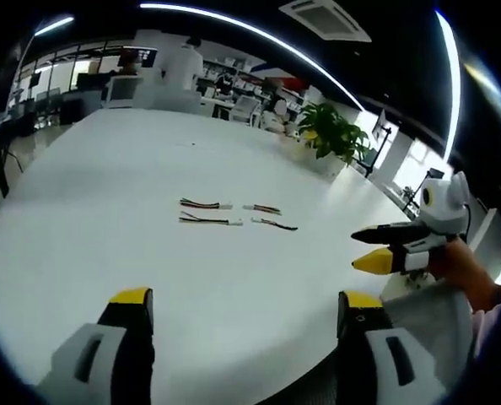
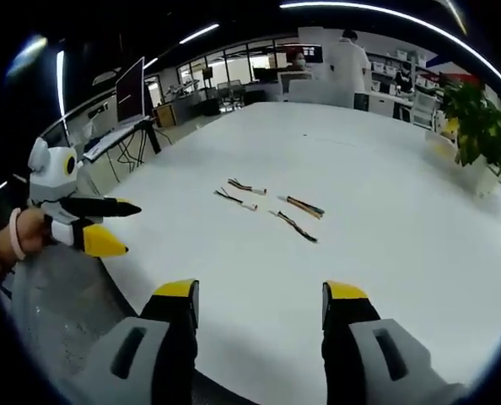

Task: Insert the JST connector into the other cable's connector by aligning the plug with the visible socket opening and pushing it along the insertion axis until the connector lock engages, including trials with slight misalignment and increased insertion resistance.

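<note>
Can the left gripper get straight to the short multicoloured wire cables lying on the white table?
Probably yes: the left gripper is open, empty, and only bare white table lies between it and the cables.

No text, label or number can be read anywhere.

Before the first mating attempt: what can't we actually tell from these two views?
- Four short cables on the white table: too small in both views to tell plug from socket, or which way any opening faces.
- Wire colours and pin counts: blurred, left gripper view.
- Near table edge: covered by each gripper's own fingers.
- Right gripper and left gripper: both open, holding nothing.
- Green plant: its pot is washed out.
</note>
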{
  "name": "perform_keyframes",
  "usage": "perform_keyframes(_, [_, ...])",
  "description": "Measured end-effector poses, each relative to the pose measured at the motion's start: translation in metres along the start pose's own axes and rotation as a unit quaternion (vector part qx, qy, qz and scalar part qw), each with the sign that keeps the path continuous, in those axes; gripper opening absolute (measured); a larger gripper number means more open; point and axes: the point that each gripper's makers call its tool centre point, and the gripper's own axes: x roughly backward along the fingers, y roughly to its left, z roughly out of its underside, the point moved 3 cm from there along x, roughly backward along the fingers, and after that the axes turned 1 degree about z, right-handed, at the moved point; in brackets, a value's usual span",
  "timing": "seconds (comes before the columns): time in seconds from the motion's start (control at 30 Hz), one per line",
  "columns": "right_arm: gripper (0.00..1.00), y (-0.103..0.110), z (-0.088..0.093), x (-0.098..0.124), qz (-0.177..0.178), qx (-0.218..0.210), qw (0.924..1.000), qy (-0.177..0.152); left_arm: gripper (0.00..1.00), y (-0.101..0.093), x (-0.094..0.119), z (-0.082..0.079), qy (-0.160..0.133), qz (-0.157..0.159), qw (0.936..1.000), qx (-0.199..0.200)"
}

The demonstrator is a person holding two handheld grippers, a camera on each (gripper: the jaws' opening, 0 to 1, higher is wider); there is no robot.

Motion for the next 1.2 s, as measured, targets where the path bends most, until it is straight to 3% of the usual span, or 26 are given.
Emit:
perform_keyframes(0.3, [0.57,-0.015,-0.012,0.002,0.003,0.0,0.9999,-0.013,0.88,0.001,-0.001,-0.003,-0.006,0.0,1.0,0.004])
perform_keyframes(0.4, [0.51,-0.02,-0.02,0.003,0.001,0.015,0.9991,-0.038,0.88,-0.001,-0.002,-0.005,-0.006,0.002,1.0,0.001])
perform_keyframes(0.57, [0.47,-0.028,-0.03,0.001,-0.009,0.04,0.9972,-0.063,0.88,-0.007,-0.008,-0.024,-0.035,0.029,0.9984,0.033])
perform_keyframes(0.73, [0.45,-0.033,-0.039,-0.002,-0.021,0.03,0.9963,-0.078,0.88,0.002,-0.014,-0.036,-0.023,0.011,0.9996,-0.015])
perform_keyframes(0.77, [0.4,-0.032,-0.045,-0.003,-0.028,0.052,0.9934,-0.098,0.88,0.004,-0.016,-0.039,-0.019,0.004,0.9992,-0.034])
perform_keyframes(0.83, [0.32,-0.032,-0.048,-0.003,-0.03,0.064,0.9922,-0.103,0.88,0.008,-0.019,-0.046,-0.017,-0.004,0.9982,-0.058])
perform_keyframes(1.03, [0.33,-0.037,-0.059,-0.01,-0.037,0.063,0.9915,-0.108,0.88,0.009,-0.026,-0.069,-0.041,0.015,0.998,-0.047])
perform_keyframes(1.2, [0.35,-0.039,-0.066,-0.018,-0.041,0.064,0.9919,-0.102,0.89,0.016,-0.032,-0.082,-0.046,0.012,0.9976,-0.051])
